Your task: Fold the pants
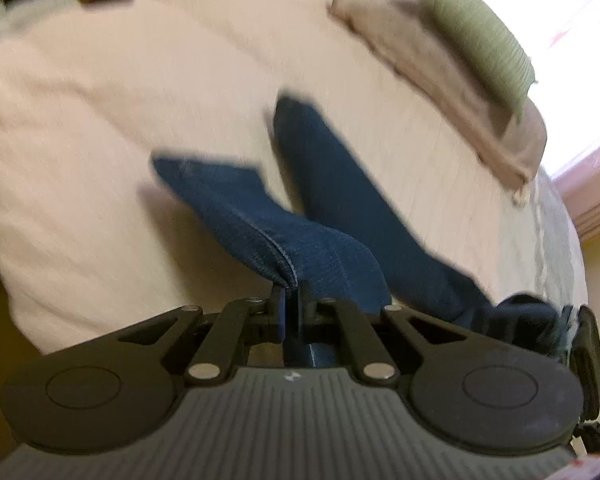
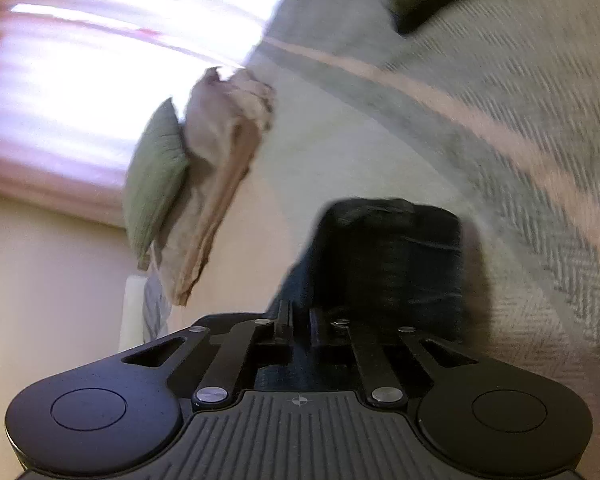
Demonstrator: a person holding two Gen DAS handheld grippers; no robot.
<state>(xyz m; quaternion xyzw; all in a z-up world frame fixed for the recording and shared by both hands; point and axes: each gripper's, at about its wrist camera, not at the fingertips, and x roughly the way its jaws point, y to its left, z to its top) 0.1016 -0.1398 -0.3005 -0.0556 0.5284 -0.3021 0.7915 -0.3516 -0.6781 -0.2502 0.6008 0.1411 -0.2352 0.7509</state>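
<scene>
Blue jeans (image 1: 340,200) lie on a bed, their two legs spread apart and running away from me in the left wrist view. My left gripper (image 1: 291,292) is shut on a seamed fold of the denim at the near end. In the right wrist view the jeans (image 2: 392,256) look dark and bunched, with a raised fold just ahead of the fingers. My right gripper (image 2: 300,316) is shut on the near edge of that denim. Both pictures are blurred.
The jeans rest on a cream bed cover (image 1: 100,120). A green pillow (image 1: 476,40) leans on a beige one (image 1: 420,64) at the far end, below a bright window (image 1: 560,20). A grey herringbone blanket (image 2: 500,160) with a pale stripe covers the bed's right side.
</scene>
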